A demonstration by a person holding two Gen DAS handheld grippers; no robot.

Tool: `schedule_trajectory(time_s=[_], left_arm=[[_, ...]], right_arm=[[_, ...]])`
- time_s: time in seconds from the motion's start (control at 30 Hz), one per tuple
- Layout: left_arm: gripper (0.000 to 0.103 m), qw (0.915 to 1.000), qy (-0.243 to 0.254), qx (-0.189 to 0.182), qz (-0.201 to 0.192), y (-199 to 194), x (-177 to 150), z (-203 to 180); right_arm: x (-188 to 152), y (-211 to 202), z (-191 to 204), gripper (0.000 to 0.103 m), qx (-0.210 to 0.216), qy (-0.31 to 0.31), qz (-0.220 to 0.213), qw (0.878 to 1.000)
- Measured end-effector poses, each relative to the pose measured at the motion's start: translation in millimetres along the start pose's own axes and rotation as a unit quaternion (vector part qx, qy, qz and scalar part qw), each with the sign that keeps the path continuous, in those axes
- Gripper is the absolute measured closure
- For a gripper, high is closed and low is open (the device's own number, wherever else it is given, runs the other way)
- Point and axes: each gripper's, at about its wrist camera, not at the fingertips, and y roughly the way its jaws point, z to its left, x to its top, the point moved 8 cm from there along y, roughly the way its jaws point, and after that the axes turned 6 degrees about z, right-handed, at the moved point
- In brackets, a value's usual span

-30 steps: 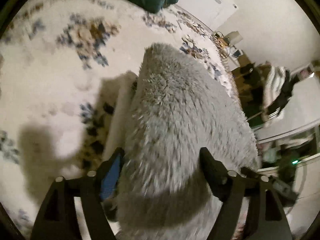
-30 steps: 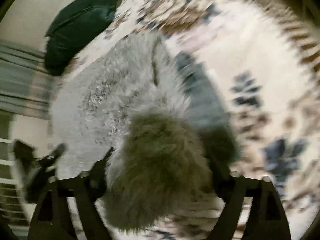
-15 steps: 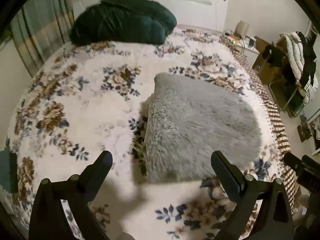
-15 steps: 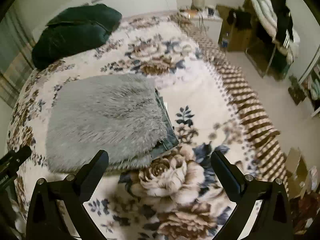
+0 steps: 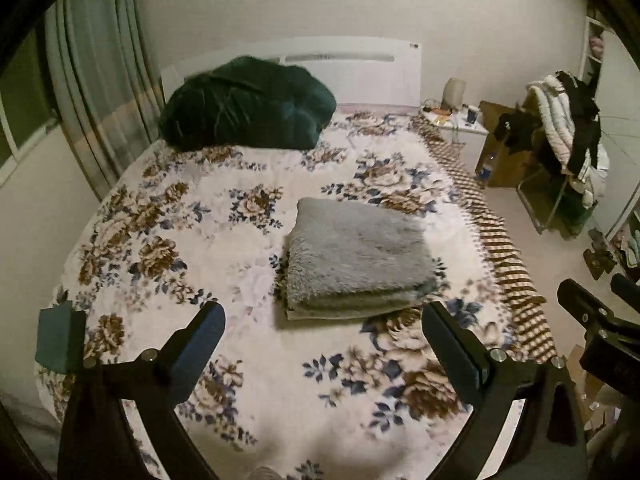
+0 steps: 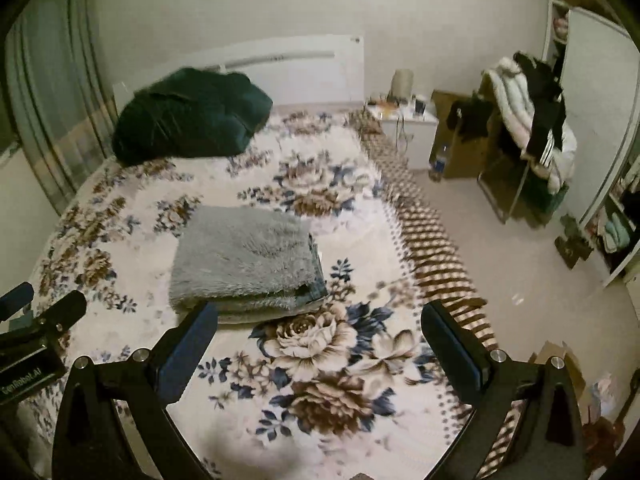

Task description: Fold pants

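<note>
left gripper point(image 5: 322, 332): jaws spread wide with nothing between them, only bedspread showing in the gap; a second ago they stood around the fluffy cloth and have since been opening.
right gripper point(image 6: 320, 330): jaws also at full spread and empty; they too were around the fluffy bundle a second ago and have been opening since. Its body also pokes in at the right edge of the left view.
what changed: both grippers have let go and drawn back and up from the bed. A second ago the cloth filled both views; now the whole bed and much of the room are visible.
pants point(image 5: 356, 262): a grey, furry bundle folded into a tidy rectangle of stacked layers, lying flat in the middle of the frame, well apart from both grippers. In the right view a darker blue-grey layer shows along its right edge.
bed point(image 5: 168, 216): covered by a floral bedspread; the bundle rests a little right of its centre in the left view.
dark cushion point(image 5: 248, 110): a deep green heap at the head of the bed, upper left, well apart from the pants.
clothes rack point(image 5: 560, 128): far right, draped with garments, away from the work.
meaning for the task: the fold looks finished, and with the bundle released and lying square, nothing seems left beyond perhaps a last tidy.
</note>
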Motion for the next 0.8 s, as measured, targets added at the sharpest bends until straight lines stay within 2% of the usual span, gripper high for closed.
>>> schedule_trajectory(time_s=[0.17, 0.37, 0.57, 0.8], left_arm=[[0.002, 0.9997, -0.006, 0.001, -0.025, -74.2, -13.9, -13.1], [0.002, 0.9987, -0.02, 0.006, -0.045, -138.2, -30.4, -18.8], [0.002, 0.9978, -0.033, 0.007, -0.057, -179.8, -40.2, -18.0], [0.0, 0.9982, -0.029, 0.001, -0.052, -199.0, -50.8, -18.4]], right_arm=[[-11.2, -85.9, -13.9, 0.0, 0.015, -0.005, -0.026, 1.0], [-26.7, -175.3, -23.8, 0.0, 0.025, -0.015, -0.054, 0.998], [-38.1, -241.2, -30.0, 0.0, 0.033, -0.012, -0.069, 0.997], [-49.5, -284.8, -29.3, 0.0, 0.037, -0.009, -0.074, 0.996]])
